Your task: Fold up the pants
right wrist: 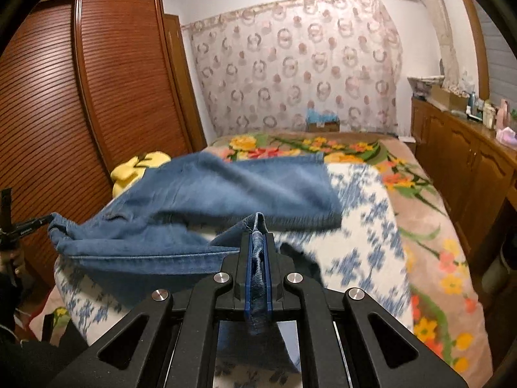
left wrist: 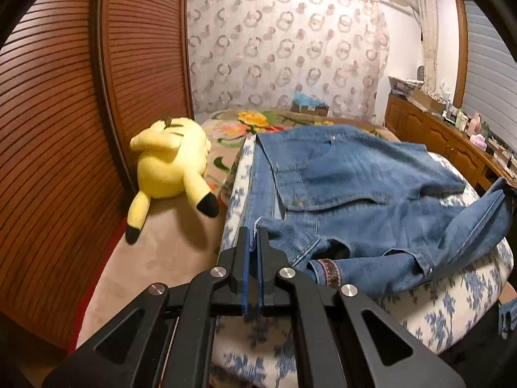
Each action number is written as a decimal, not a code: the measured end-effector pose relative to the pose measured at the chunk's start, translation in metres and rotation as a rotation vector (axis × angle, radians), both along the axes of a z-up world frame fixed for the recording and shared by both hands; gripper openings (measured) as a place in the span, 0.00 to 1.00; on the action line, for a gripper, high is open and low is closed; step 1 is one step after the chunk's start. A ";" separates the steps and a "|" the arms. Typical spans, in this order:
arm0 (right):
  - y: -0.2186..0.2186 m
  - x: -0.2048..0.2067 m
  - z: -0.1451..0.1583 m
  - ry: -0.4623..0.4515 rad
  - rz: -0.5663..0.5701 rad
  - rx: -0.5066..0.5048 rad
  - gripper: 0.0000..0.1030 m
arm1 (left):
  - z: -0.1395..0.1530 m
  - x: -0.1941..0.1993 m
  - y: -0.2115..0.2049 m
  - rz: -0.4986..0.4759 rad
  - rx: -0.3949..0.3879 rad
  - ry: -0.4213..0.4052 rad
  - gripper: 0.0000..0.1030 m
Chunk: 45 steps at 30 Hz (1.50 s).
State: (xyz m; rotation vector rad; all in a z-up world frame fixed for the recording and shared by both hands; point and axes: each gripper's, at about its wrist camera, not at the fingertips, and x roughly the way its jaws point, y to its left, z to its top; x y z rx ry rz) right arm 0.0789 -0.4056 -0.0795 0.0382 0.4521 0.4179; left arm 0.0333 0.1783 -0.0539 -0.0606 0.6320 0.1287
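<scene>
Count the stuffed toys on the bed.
1. A yellow stuffed toy lies by the wooden wardrobe, left of the jeans. The jeans partly hide it in the right wrist view; others may be hidden.

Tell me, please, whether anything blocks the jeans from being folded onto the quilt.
Nothing visible does. Both hand-held grippers already pinch the jeans: left, right. The plush toy lies off to the left, beside the quilt.

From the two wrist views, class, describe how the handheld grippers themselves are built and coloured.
Both the left gripper and right gripper look alike: matte black angular linkage arms with cut-out slots, round silver pivot bolts, and two narrow black fingers lined with blue pads. No cables or sleeves are visible; any lettering is unreadable.
</scene>
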 end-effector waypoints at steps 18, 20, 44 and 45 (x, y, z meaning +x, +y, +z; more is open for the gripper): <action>0.000 0.081 0.025 -0.036 -0.014 0.021 0.05 | 0.038 0.066 -0.006 0.000 0.014 -0.036 0.04; -0.001 0.088 0.024 -0.036 -0.016 0.016 0.05 | 0.043 0.079 -0.007 -0.001 0.013 -0.037 0.04; 0.014 0.169 0.043 -0.038 -0.032 -0.005 0.05 | 0.059 0.197 0.000 -0.024 0.013 -0.032 0.04; 0.015 0.173 0.044 -0.043 -0.035 -0.010 0.05 | 0.062 0.201 0.001 -0.022 0.018 -0.041 0.04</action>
